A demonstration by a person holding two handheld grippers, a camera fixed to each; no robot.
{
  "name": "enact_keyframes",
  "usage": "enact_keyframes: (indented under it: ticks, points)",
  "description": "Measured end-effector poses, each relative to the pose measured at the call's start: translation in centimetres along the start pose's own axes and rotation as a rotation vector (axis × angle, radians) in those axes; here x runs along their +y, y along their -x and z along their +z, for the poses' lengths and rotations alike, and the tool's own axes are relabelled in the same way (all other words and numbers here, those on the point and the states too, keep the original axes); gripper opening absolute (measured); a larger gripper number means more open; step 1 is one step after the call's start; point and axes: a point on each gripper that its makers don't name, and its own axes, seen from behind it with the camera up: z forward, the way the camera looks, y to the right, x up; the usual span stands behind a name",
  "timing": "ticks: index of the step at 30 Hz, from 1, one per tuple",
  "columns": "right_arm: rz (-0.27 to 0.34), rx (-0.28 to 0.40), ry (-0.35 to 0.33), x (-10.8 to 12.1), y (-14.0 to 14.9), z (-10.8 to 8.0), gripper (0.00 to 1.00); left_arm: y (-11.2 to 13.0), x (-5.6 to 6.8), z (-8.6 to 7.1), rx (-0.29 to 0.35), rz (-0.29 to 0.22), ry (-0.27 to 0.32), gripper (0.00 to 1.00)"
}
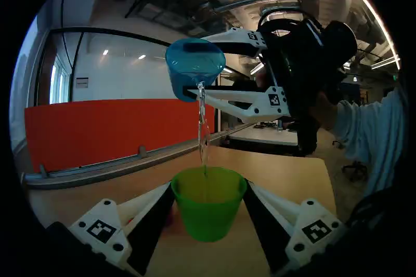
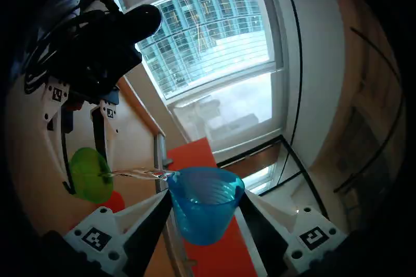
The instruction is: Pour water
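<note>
A green cup [image 1: 209, 203] stands upright between the fingers of my left gripper [image 1: 208, 209], which is shut on it just above the wooden table [image 1: 291, 173]. Over it, my right gripper [image 1: 229, 71] holds a blue cup [image 1: 194, 67] tipped on its side, and a thin stream of water [image 1: 202, 131] falls from its lip into the green cup. In the right gripper view the blue cup [image 2: 204, 210] sits clamped between the fingers of my right gripper [image 2: 205, 214], water [image 2: 138, 173] arcing toward the green cup [image 2: 89, 174] held by my left gripper [image 2: 83, 136].
An orange partition [image 1: 93, 131] with a metal rail [image 1: 119, 161] runs along the table's far edge. A sleeved arm [image 1: 372, 126] holds the right gripper. A large window [image 2: 218, 43] fills the wall behind. More desks [image 1: 270, 134] stand farther back.
</note>
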Motion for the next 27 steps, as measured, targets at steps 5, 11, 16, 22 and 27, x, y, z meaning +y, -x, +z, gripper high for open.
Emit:
enact_keyframes:
  ticks: [5, 11, 16, 22, 27]
  points:
    - [-0.019, -0.001, 0.009, 0.5, 0.0, 0.0, 0.90, -0.1, 0.0, 0.0, 0.002, -0.003, 0.001, 0.88]
    - [-0.047, -0.003, 0.013, 0.9, 0.0, 0.0, 0.89, -0.1, 0.0, 0.1, 0.001, -0.002, -0.001, 0.88]
    - [-0.067, -0.001, 0.018, 1.1, -0.2, 0.0, 0.90, -0.1, 0.1, 0.1, 0.000, -0.002, 0.000, 0.88]
    - [-0.083, 0.006, 0.024, 1.3, -0.6, 0.1, 0.90, -0.1, 0.2, 0.1, -0.003, 0.000, 0.002, 0.88]
    - [-0.104, 0.011, 0.026, 1.4, -0.7, 0.1, 0.89, -0.1, 0.1, 0.1, -0.003, -0.002, 0.001, 0.88]
